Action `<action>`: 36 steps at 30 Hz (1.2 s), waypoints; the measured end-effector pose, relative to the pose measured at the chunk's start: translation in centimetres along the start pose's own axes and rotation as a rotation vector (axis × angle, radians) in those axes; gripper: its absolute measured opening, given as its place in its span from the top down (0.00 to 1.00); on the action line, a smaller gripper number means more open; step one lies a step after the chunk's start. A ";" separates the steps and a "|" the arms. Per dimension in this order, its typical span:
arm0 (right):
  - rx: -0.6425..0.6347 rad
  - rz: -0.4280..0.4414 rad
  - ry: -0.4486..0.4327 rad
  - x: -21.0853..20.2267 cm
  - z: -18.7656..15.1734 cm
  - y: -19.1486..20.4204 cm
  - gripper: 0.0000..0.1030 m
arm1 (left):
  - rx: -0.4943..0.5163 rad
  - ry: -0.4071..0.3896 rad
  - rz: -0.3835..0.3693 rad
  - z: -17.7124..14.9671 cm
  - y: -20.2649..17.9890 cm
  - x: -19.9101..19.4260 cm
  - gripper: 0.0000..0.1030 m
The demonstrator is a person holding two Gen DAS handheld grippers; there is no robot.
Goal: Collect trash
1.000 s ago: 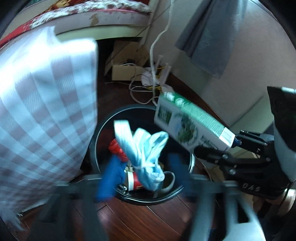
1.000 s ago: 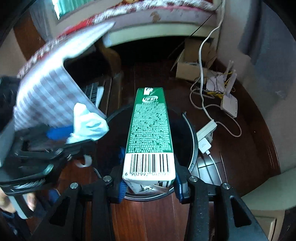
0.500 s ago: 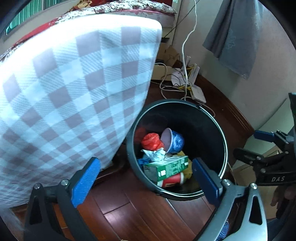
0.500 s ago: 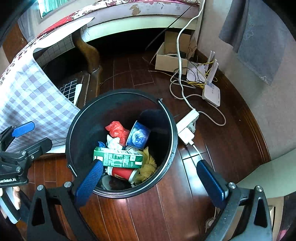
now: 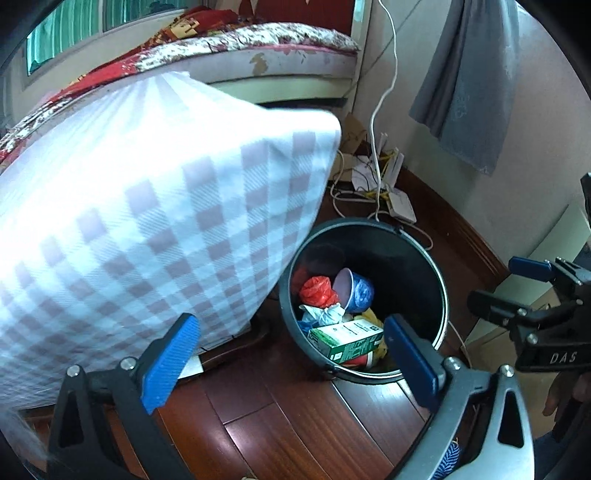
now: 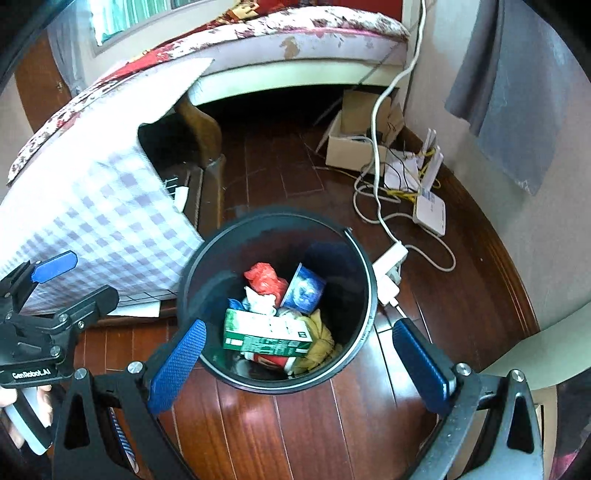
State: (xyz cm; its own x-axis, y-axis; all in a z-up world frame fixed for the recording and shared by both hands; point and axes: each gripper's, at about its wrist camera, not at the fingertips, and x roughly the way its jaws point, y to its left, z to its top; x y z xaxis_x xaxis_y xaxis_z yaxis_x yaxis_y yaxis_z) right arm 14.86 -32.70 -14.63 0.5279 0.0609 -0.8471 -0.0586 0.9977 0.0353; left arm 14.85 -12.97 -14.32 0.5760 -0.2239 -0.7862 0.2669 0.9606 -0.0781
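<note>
Trash location: the trash lies inside a black round bin (image 6: 364, 295) standing on the dark wood floor (image 6: 295, 435), just beside the hanging edge of a checked cloth (image 5: 155, 229).
Bed: a floral-covered bed (image 6: 303, 33) runs along the back wall, its underside dark.
Checked cloth: white and lilac squares; it fills the left half of the left wrist view and reaches down to the bin's rim.
Grey cloth: a grey towel (image 6: 517, 96) hangs on the right wall.
Left claw: the left claw (image 5: 291, 363) has its blue pads spread wide with nothing between them, and it points down at the bin from the cloth side. In the right wrist view its black body reads "GenRobot.AI", with the person's fingers on the handle below.
Right claw: the right claw (image 6: 299, 363) is likewise spread wide and holds nothing, poised above the bin's near rim. Seen from the left wrist, its body reads "DAS".
Cardboard box: an open box (image 6: 354, 144) sits by the wall near a white router (image 6: 430, 210) and tangled white cables (image 6: 376, 155).
Green carton: a green and white carton (image 6: 264, 334) lies on its side on top of the heap; its print is too small to read.
Blue cup: a blue paper cup (image 6: 304, 290) is tipped beside a red bag (image 6: 264, 280).
Tissue: crumpled white tissue (image 6: 260, 301) sits between the red bag and the carton.
</note>
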 end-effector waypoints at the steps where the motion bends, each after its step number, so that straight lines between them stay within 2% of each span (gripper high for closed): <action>1: -0.007 0.002 -0.007 -0.4 0.0 0.3 0.01 | -0.001 -0.009 0.001 0.1 0.2 -0.6 0.02; 17: -0.046 0.017 -0.125 -6.6 2.1 4.3 0.01 | -0.018 -0.107 0.045 0.9 1.8 -7.0 0.02; 23: -0.030 0.002 -0.198 -11.2 2.6 5.8 0.01 | -0.025 -0.167 0.069 1.4 2.2 -10.8 0.02; 32: 0.023 -0.052 -0.250 -16.9 2.4 6.3 0.01 | -0.012 -0.222 0.071 1.4 2.7 -15.4 0.02; 36: 0.044 -0.044 -0.274 -19.4 1.7 6.5 0.01 | -0.008 -0.248 0.055 1.2 2.4 -17.4 0.02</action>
State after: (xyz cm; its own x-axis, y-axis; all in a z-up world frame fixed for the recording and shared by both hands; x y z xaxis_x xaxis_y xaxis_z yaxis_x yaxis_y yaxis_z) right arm 5.70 -27.31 2.97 0.7393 0.0178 -0.6732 0.0029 0.9996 0.0296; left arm 6.39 -6.95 -0.07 0.7620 -0.2038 -0.6147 0.2240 0.9735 -0.0451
